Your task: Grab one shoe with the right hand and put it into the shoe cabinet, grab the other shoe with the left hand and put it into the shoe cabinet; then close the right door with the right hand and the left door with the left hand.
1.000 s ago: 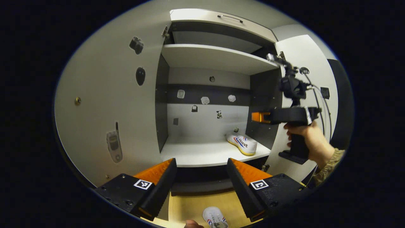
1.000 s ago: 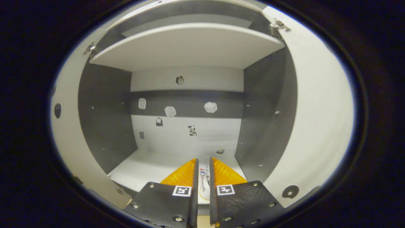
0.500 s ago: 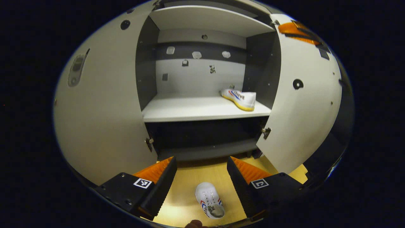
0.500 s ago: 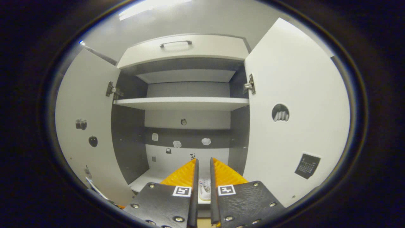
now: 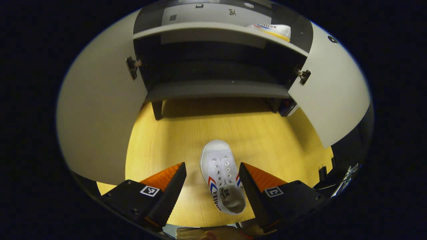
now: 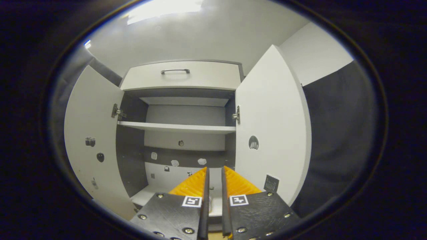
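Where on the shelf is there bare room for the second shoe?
The shelf is bare from the left door's side across to the shoe already stored at its right end. The second shoe lies on the floor between the left gripper's open jaws.

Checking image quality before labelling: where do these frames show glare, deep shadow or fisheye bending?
Left gripper view: lower cabinet bay in deep shadow; floor brightly lit around the shoe; doors bow outward. Right gripper view: ceiling light blown out; cabinet sharp.
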A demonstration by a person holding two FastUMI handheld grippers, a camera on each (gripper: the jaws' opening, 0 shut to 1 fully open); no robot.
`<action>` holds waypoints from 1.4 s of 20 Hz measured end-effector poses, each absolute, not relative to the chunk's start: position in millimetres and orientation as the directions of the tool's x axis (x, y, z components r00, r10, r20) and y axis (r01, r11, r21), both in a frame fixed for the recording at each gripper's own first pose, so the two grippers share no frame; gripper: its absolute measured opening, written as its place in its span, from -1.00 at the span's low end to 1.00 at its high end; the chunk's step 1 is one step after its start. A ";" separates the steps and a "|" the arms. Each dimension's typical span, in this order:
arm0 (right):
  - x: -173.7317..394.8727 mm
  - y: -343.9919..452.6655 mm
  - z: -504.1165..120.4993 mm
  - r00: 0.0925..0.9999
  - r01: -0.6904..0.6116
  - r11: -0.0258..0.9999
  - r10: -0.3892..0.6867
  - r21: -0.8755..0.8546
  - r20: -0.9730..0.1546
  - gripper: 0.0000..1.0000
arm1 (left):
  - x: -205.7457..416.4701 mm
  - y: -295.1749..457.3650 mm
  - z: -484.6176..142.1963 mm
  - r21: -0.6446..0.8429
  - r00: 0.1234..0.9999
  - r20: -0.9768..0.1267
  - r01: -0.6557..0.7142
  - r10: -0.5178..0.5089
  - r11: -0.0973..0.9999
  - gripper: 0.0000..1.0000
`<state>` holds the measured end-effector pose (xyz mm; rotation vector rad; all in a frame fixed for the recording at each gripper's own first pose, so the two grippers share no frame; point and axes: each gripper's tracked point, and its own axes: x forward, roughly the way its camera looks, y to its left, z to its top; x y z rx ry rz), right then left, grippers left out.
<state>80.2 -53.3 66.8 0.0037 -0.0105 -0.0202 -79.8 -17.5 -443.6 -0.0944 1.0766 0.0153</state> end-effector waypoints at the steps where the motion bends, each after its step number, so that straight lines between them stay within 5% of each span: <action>1: 76.7 -56.8 67.8 1.000 0.025 1.000 -0.025 0.000 0.012 -0.68 | -84.6 -16.3 -455.7 -0.074 0.446 -0.894 -0.065 -0.037 0.995 0.96; 9: 68.3 -74.7 70.1 0.998 0.062 0.997 -0.062 -0.033 0.010 -0.67 | -128.8 -23.6 -526.2 -0.145 0.254 -0.962 -0.162 -0.101 0.976 0.86; 13: 65.5 -78.1 75.5 0.997 0.073 0.997 -0.072 -0.032 0.026 -0.67 | -141.6 -32.1 -541.2 -0.195 0.187 -0.970 -0.229 -0.153 0.954 0.35; 16: 62.2 -79.2 78.7 0.996 0.081 0.996 -0.079 -0.042 0.041 -0.67 | -140.5 -34.5 -538.5 -0.211 0.174 -0.970 -0.252 -0.170 0.945 -0.34; 20: 60.0 -81.8 82.2 0.995 0.085 0.996 -0.083 -0.040 0.051 -0.67 | -139.1 -31.7 -538.3 -0.216 0.157 -0.972 -0.317 -0.173 0.924 -0.80; 23: 58.4 -86.0 83.7 0.994 0.092 0.995 -0.090 -0.037 0.059 -0.67 | -138.4 -26.9 -531.7 -0.223 0.180 -0.968 -0.289 -0.176 0.931 -0.96; 28: 55.2 -88.2 83.2 0.994 0.094 0.995 -0.092 -0.031 0.063 -0.67 | -125.0 -15.3 -513.9 -0.194 0.234 -0.961 -0.193 -0.147 0.962 -0.98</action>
